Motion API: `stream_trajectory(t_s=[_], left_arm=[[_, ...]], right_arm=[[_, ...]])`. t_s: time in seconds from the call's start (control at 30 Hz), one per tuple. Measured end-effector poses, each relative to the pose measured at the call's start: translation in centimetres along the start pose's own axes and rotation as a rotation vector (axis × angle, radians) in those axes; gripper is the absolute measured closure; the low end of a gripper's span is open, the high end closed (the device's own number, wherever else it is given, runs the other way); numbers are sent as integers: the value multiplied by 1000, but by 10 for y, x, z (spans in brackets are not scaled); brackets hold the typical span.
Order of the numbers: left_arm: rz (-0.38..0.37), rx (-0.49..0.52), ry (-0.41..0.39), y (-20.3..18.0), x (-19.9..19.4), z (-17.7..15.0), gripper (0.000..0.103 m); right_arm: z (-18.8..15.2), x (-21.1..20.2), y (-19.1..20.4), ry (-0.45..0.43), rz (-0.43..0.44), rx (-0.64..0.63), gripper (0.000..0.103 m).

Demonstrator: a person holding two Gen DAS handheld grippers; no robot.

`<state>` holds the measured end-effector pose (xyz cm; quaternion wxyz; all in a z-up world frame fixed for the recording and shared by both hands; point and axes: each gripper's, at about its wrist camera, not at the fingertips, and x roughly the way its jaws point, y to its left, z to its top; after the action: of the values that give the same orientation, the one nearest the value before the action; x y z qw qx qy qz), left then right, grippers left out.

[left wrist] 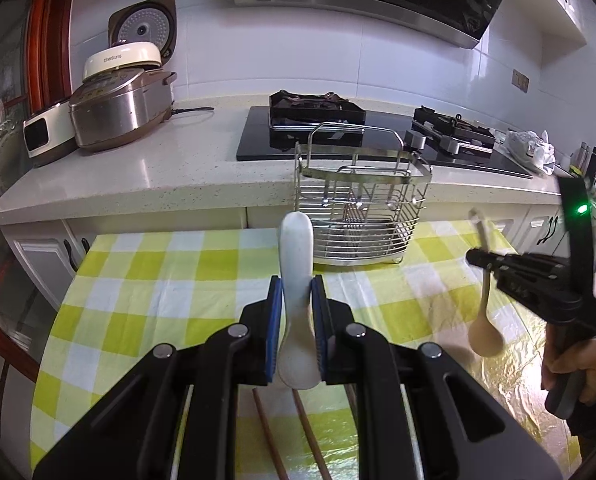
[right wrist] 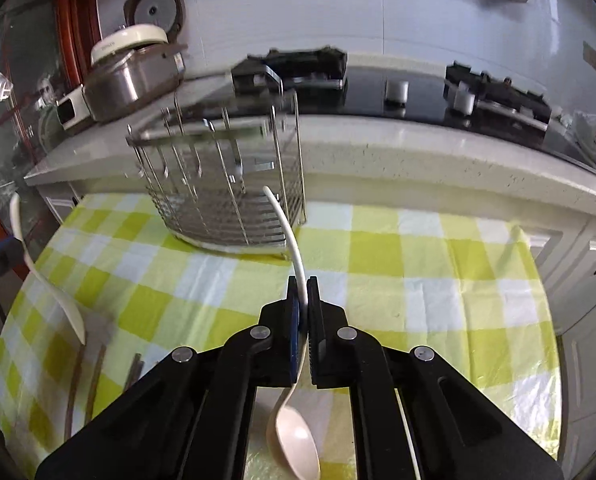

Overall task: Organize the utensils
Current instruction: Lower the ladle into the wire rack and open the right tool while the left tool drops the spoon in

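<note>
We hold two spoons: our left gripper (left wrist: 297, 286) clamps the white spoon (left wrist: 296, 264), our right gripper (right wrist: 307, 294) the beige spoon (right wrist: 294, 432); one wire caddy (left wrist: 358, 200) at twelve o'clock.

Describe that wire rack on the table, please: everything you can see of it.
The rack is a shiny metal wire basket with a raised handle, thin horizontal bars and inner dividers with hooks. It stands upright at the far edge of the checked cloth, apparently empty. Neither spoon nor gripper touches it.
</note>
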<state>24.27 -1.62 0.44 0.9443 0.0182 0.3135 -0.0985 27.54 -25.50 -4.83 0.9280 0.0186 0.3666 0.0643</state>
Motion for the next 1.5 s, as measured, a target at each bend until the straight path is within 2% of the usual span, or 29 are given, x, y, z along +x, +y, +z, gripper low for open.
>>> stream_trajectory(t_s=[0.2,0.33,0.53,0.8,1.13,1.23,1.37,1.5], left_arm=[[-1,29,-32,-13,-3,12,88],[-42,15,-47,-14,-3,25,89],[-55,49,-66,-21,2,49,89],[-36,66,-136,-29,10,98,89],[-29,14,-223,-16,29,164,89],[-30,6,-233,-14,40,179,89],[-40,-8,-230,-13,60,188,89],[-50,-12,-203,-13,85,184,89]], right_arm=[[17,-36,3,-115,17,-3,97],[31,-54,9,-177,37,-6,97],[54,-63,14,-216,64,-16,97],[101,-65,25,-288,95,-37,97],[163,-47,22,-361,125,-7,97],[172,-38,19,-371,125,3,97],[183,-20,18,-376,137,14,97],[179,6,21,-358,137,3,97]])
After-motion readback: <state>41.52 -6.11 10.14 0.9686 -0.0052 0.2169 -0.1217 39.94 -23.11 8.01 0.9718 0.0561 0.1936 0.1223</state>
